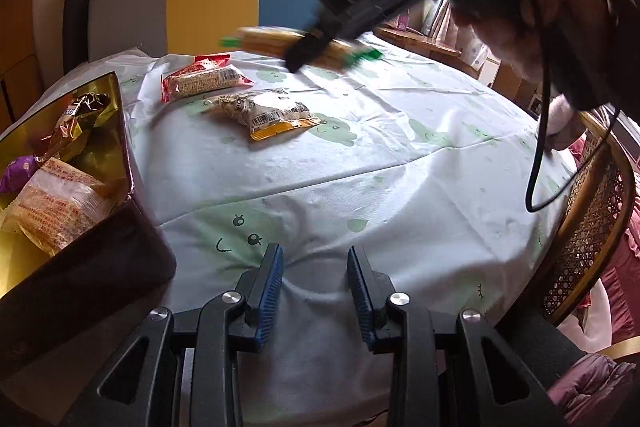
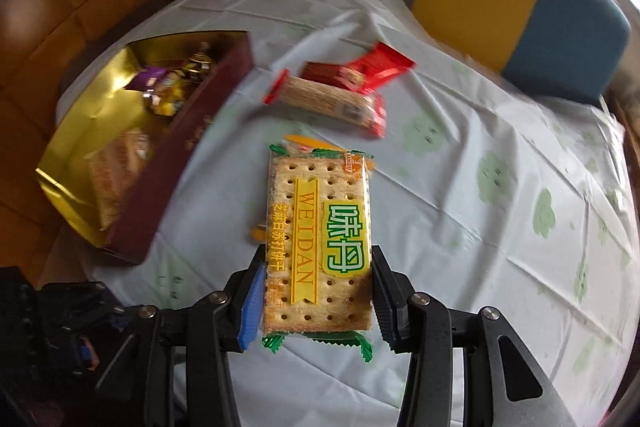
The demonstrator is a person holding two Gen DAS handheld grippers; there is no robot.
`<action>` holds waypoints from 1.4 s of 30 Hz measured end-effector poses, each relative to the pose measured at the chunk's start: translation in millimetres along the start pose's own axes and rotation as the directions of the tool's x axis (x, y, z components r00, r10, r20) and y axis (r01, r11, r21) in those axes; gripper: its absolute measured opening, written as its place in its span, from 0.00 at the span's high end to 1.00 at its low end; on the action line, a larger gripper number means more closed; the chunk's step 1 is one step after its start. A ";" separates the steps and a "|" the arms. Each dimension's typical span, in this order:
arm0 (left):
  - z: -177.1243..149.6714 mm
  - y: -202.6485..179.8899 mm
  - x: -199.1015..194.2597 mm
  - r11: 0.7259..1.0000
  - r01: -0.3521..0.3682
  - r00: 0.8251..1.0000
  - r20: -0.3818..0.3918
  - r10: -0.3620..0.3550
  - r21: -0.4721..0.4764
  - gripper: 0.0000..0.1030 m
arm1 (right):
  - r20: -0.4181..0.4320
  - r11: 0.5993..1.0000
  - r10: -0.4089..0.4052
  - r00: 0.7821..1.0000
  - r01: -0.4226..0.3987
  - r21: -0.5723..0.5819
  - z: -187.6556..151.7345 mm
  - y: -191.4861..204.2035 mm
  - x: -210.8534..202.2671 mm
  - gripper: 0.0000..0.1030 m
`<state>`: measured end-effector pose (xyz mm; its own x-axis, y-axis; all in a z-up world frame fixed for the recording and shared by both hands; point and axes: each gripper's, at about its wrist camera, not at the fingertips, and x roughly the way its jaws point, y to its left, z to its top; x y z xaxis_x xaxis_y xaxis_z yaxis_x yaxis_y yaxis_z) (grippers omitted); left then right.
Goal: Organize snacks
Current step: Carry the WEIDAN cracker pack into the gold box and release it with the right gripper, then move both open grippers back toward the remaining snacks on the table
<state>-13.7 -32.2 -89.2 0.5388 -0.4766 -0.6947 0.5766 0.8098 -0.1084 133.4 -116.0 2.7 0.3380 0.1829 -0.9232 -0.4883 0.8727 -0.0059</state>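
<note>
Right wrist view showed the right gripper clamping a green-ended clear-wrapped cracker packet, next needing carrying to the gold-lined maroon box; the left gripper stood open, empty.

Cracker packet between right tool pads

Ahead of the left gripper the tablecloth lies bare; the box walls its left side, two snack packets lie farther ahead.
</note>
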 end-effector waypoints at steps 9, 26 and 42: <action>-0.9 0.3 -0.9 1.000 0.004 1.000 0.014 -0.004 0.002 0.68 | -0.068 0.927 0.153 0.986 -0.168 -0.337 69.7 121.3 25.9 0.54; -4.1 -0.8 -4.3 1.000 0.001 1.000 0.023 -0.002 0.003 0.68 | -0.205 0.898 0.166 0.965 -0.234 -0.374 123.8 173.3 105.8 0.52; -3.6 -3.4 -4.1 1.000 -0.014 1.000 0.020 0.014 0.009 0.68 | -0.030 0.936 0.260 0.965 -0.260 -0.238 86.1 110.3 31.5 0.34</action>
<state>-20.0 -31.7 -88.5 0.5591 -0.4717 -0.6818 0.5742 0.8136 -0.0920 159.4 25.0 6.1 0.1751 0.3898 -0.9041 -0.7359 0.6618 0.1428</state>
